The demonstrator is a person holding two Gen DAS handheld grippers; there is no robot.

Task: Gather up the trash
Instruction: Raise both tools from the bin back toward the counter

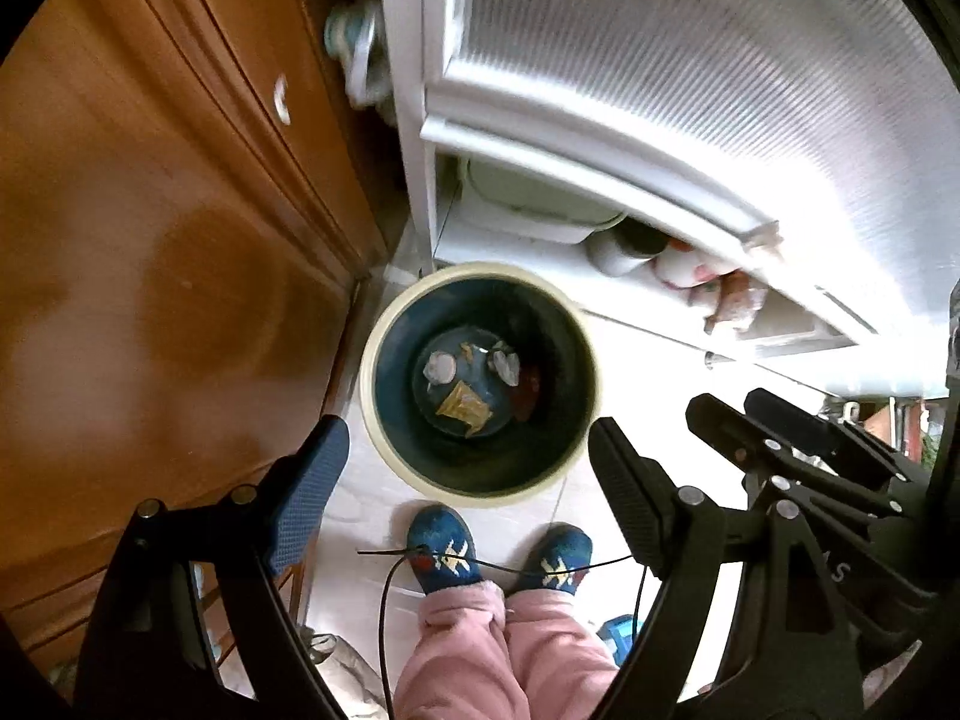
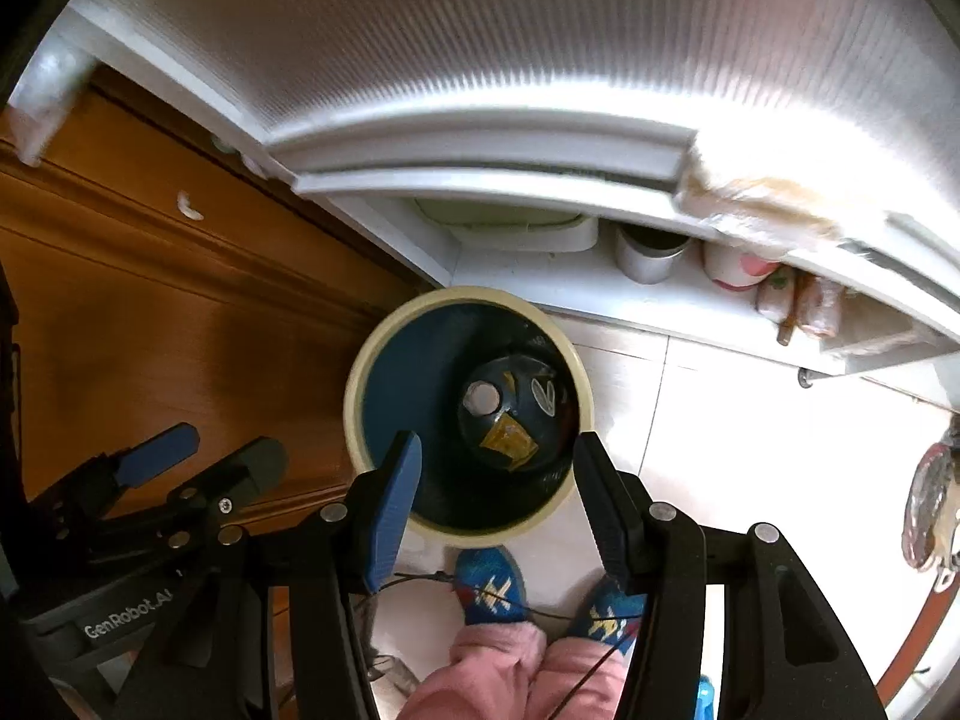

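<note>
Both grippers, left gripper and right gripper, hang empty, jaws apart, with the bin at mid-frame straight below.

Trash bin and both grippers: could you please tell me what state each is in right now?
Trash bin: upright, uncovered, scraps at the bottom.
Yellow wrapper: lying in the bin.
Left gripper: open, empty.
Right gripper: open, empty.
Cabinet door: ajar.
</note>
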